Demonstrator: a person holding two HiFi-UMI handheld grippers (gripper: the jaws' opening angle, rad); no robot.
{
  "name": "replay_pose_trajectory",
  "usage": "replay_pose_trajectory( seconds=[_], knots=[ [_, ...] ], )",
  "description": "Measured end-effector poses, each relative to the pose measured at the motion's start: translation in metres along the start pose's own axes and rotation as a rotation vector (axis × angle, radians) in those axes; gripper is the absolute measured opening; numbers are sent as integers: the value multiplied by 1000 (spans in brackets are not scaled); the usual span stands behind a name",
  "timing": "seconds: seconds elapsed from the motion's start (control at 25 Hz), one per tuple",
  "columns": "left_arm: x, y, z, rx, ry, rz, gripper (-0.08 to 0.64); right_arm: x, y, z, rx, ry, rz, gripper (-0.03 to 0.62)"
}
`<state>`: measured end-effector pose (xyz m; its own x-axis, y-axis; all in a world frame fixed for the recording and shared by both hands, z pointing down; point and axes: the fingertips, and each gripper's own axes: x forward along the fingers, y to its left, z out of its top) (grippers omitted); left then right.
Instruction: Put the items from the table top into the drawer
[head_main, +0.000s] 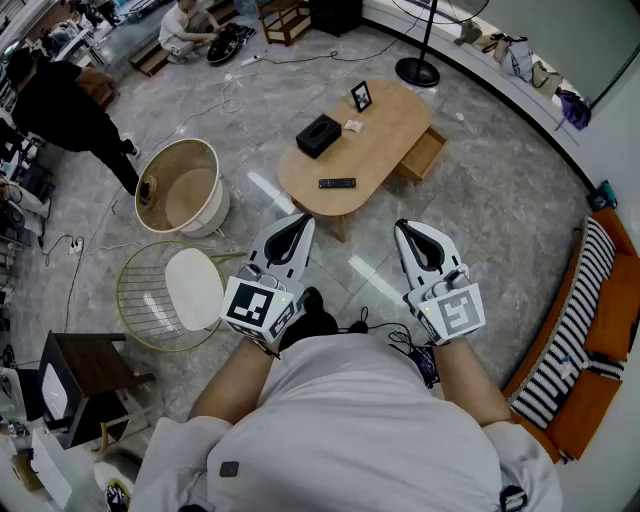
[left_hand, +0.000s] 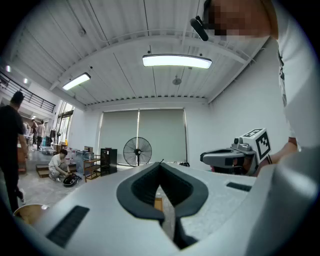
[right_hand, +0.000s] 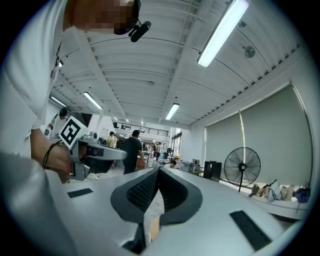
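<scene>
left gripper: left gripper (head_main: 298, 222) is held level in front of the person's body, nose aimed toward the table (head_main: 385, 140); its marker cube (head_main: 258, 305) sits at the rear, over the hand
left gripper claw: pressed together, tips meeting, nothing between them
right gripper: right gripper (head_main: 406, 228) is level too, beside the left one and well apart from it, aimed the same way
right gripper claw: pressed together, with nothing pinched
forearms: left forearm (head_main: 235, 375) and right forearm (head_main: 465, 385) reach forward from a pale grey shirt, both bare
table: low, oval, light wood, standing on a grey floor well ahead of both grippers
drawer: drawer (head_main: 425, 155) is pulled out at the table's right side in the head view; light wood, and what lies inside cannot be made out
tissue box: black tissue box (head_main: 318, 135) lies near the middle of the table top
remote: dark remote (head_main: 337, 183) lies flat near the table's front edge, apart from the tissue box
photo frame: small dark photo frame (head_main: 361, 96) stands upright near the far edge
small white item: small white item (head_main: 353, 126) lies just beside the tissue box, too small to tell what it is
surroundings: round tub (head_main: 180, 188) and wire chair (head_main: 192, 288) stand left of the table; striped sofa (head_main: 560, 340) is at the right edge
</scene>
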<state>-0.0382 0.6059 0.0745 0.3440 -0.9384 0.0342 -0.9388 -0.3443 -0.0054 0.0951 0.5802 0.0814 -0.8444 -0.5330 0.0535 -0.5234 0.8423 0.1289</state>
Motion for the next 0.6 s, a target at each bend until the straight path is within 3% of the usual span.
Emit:
replay_pose_trajectory(
  seconds=[0.16, 0.6],
  knots=[
    [1, -4, 2, 4, -1, -2, 9, -1, -2, 11, -23, -80, -1, 26],
    [4, -1, -2, 8, 18, 16, 9, -2, -1, 5, -18, -81, 65, 26]
  ],
)
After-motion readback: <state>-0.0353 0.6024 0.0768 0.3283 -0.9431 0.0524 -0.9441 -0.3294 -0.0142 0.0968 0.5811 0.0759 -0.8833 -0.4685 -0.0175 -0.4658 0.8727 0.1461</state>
